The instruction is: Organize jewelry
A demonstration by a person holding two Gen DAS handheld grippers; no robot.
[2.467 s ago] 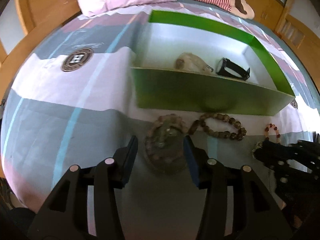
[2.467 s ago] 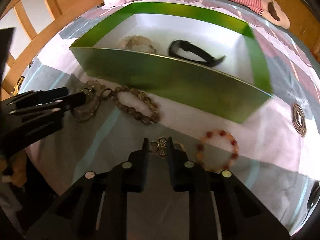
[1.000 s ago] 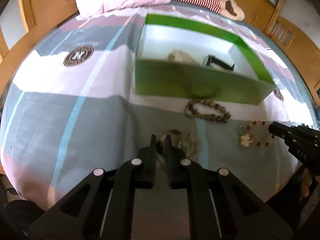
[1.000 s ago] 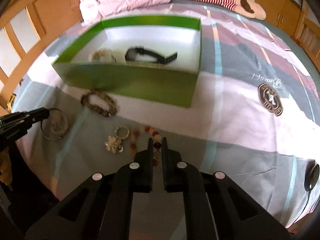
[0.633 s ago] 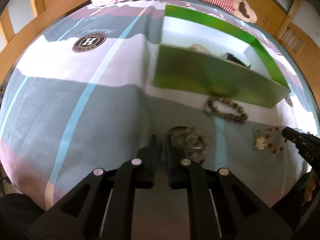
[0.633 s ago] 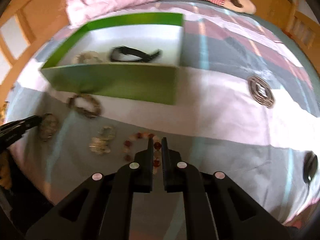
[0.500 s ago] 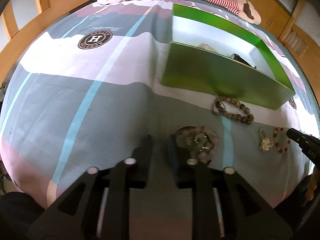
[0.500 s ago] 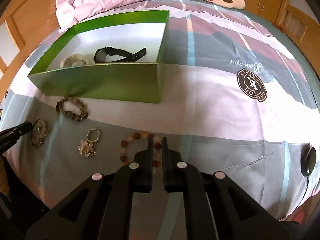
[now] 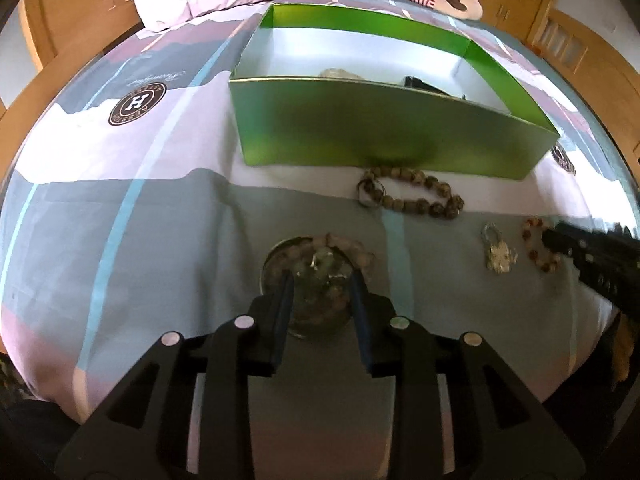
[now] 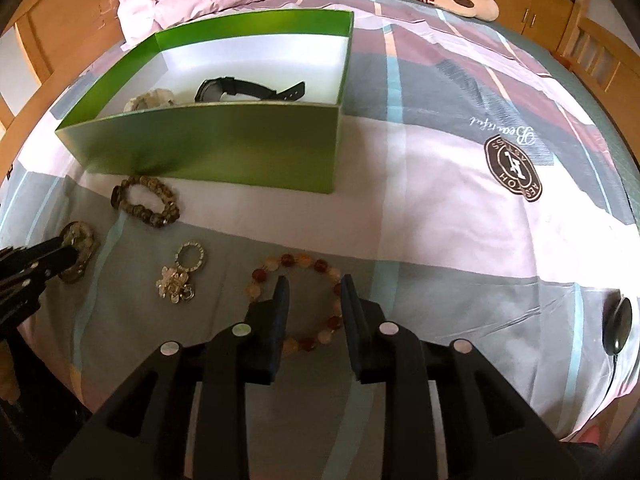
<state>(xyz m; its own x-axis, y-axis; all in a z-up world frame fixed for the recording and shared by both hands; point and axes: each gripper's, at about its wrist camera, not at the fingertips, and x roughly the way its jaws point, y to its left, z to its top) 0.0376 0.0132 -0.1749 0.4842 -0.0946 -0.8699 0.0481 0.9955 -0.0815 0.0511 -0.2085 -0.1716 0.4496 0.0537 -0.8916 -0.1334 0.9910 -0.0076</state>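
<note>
1. Already stored in the green box (image 10: pixel 224 148): a black watch (image 10: pixel 248 89) and a pale bracelet (image 10: pixel 150 101).
2. Left on the bedspread (image 10: pixel 440 208): a greenish bracelet (image 9: pixel 316 280), a brown bead bracelet (image 9: pixel 412 196), a silver charm (image 10: pixel 180 276) and a red-orange bracelet (image 10: pixel 300 300).
3. Left gripper (image 9: pixel 322 280): held open, straddling the greenish bracelet; nothing gripped.
4. Right gripper (image 10: pixel 312 284): held open over the red-orange bracelet; nothing gripped.
5. Progress is judged at roughly one third.
</note>
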